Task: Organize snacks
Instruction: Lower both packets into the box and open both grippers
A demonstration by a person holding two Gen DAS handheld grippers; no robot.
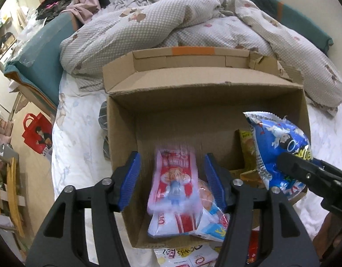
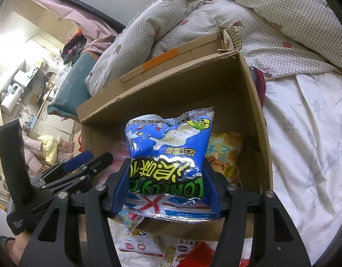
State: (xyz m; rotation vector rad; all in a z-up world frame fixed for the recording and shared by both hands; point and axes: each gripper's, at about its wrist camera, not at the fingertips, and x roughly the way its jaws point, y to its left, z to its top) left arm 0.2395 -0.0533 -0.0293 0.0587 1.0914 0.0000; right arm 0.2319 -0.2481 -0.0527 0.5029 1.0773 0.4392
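Observation:
An open cardboard box [image 1: 122, 155] lies on the bed, also in the right wrist view [image 2: 255, 120]. My left gripper [image 1: 173, 178] is open over the box; a red and white snack pack [image 1: 173, 182], blurred, hangs loose between the jaws above other packs [image 1: 213, 222]. My right gripper [image 2: 167, 184] is shut on a blue Lonely God snack bag [image 2: 168, 146], held over the box's right side; the bag shows in the left wrist view [image 1: 279, 146]. A yellow-orange snack bag [image 2: 224, 153] lies inside the box.
A rumpled checked duvet [image 1: 171, 26] lies behind the box on the white sheet [image 2: 308, 144]. More snack packs [image 2: 148, 244] lie on the sheet before the box. A teal cushion [image 1: 42, 53] and a red bag [image 1: 37, 133] are at the left.

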